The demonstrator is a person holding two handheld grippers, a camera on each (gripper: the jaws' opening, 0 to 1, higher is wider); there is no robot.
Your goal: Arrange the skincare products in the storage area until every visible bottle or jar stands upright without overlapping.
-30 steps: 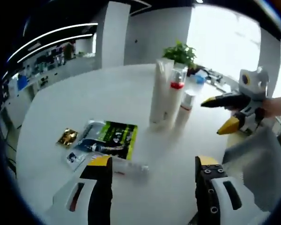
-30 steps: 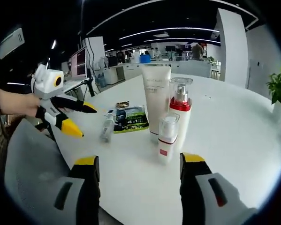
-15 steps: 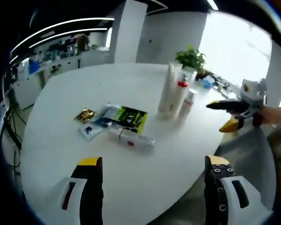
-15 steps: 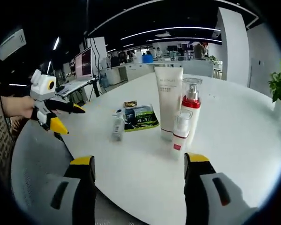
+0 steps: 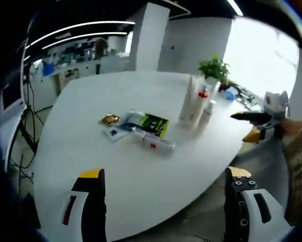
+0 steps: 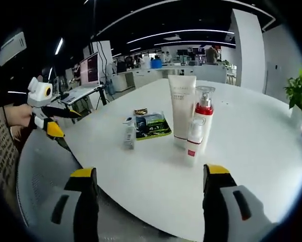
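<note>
On the white round table stand a tall white tube, a clear bottle with a red collar and a small white bottle, all upright and close together; the same group shows in the left gripper view. A clear bottle lies on its side beside a green sachet, also seen as the lying bottle. My left gripper is open, back from the table edge. My right gripper is open too, short of the table. Each appears in the other's view: right gripper, left gripper.
A gold sachet and small flat packets lie next to the green sachet. A potted plant stands at the table's far side. A grey chair back sits below the right gripper. Desks and monitors lie beyond.
Both grippers have drawn back from the table, so the products look smaller and farther. The lying bottle and upright group stay in place. Both jaws stay open.
</note>
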